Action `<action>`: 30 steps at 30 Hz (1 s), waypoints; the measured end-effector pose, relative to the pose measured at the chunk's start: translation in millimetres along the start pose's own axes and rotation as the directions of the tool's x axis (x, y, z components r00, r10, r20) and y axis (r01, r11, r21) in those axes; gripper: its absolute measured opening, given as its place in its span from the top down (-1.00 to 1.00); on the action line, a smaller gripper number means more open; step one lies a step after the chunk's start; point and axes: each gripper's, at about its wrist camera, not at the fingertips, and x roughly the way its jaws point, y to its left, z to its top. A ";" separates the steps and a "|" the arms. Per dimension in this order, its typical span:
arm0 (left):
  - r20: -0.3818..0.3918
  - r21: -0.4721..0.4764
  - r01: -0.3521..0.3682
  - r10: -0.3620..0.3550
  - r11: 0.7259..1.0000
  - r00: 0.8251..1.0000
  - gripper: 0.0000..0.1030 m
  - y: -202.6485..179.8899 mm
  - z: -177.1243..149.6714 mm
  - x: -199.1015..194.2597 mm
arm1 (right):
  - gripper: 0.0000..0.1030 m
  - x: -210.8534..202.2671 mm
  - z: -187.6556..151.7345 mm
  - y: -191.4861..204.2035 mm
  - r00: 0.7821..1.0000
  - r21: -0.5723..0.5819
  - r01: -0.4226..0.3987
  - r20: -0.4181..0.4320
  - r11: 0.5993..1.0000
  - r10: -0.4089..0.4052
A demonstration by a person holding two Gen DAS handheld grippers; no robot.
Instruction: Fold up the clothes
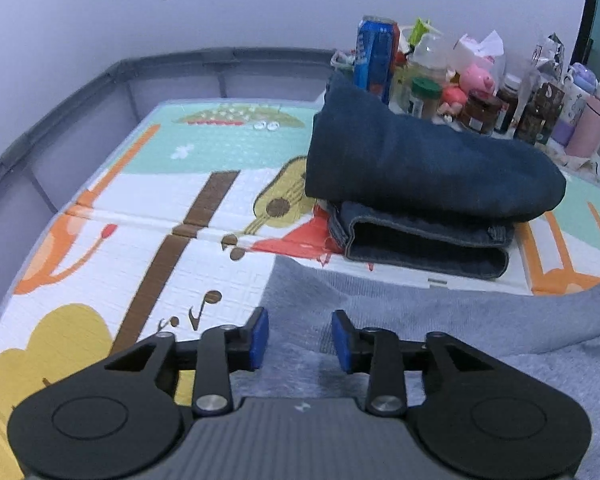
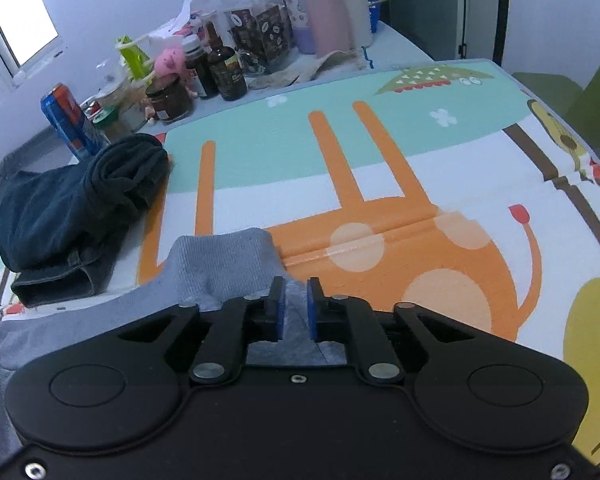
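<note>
Item: grey-blue knitted garment (image 1: pixel 440 320), lying flat on the cartoon-printed foam play mat (image 1: pixel 180 208), filling the lower right of the left wrist view and the lower left of the right wrist view. Left tool (image 1: pixel 300 336): blue pads apart with a clear gap, poised above the garment's near edge, nothing pressed between them. Right tool (image 2: pixel 296 308): pads narrowly apart with a raised fold of the same garment between them; whether the pads pinch it I cannot tell. Folded dark blue denim jeans (image 1: pixel 420 184): stacked on the mat just beyond the garment, centre right in the left view, far left in the right view. Behind the jeans: blue drinks can (image 1: pixel 376 56), pink pig toy (image 1: pixel 478 78), dark brown glass jars and bottles (image 2: pixel 220 68), pink insulated flask (image 2: pixel 326 16). Grey rail (image 1: pixel 60 108) borders the mat at upper left.
</note>
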 end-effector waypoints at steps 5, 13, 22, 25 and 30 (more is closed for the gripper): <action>-0.001 0.036 0.050 -0.050 0.998 0.999 0.07 -7.0 -7.6 -8.3 | 0.39 15.5 0.4 14.1 1.000 -0.013 0.011 -0.028 1.000 -0.011; -0.069 0.042 0.026 -0.023 0.999 0.997 0.06 2.3 -26.9 13.3 | 0.43 46.9 -10.5 40.0 0.986 -0.127 0.129 -0.091 0.984 -0.141; -0.088 0.041 0.003 0.001 0.999 0.996 0.02 10.3 -28.4 20.9 | 0.84 53.2 -1.9 17.7 0.976 -0.047 0.178 -0.115 0.983 -0.183; -0.085 0.034 -0.039 0.042 0.999 0.995 0.00 14.6 -25.8 21.7 | 0.84 52.9 -1.7 17.0 0.976 -0.079 0.179 -0.113 0.981 -0.187; -0.088 -0.015 0.010 -0.011 1.000 0.996 -0.11 33.6 -20.4 9.0 | 0.62 30.3 0.7 3.8 0.993 0.021 0.099 -0.066 0.995 -0.097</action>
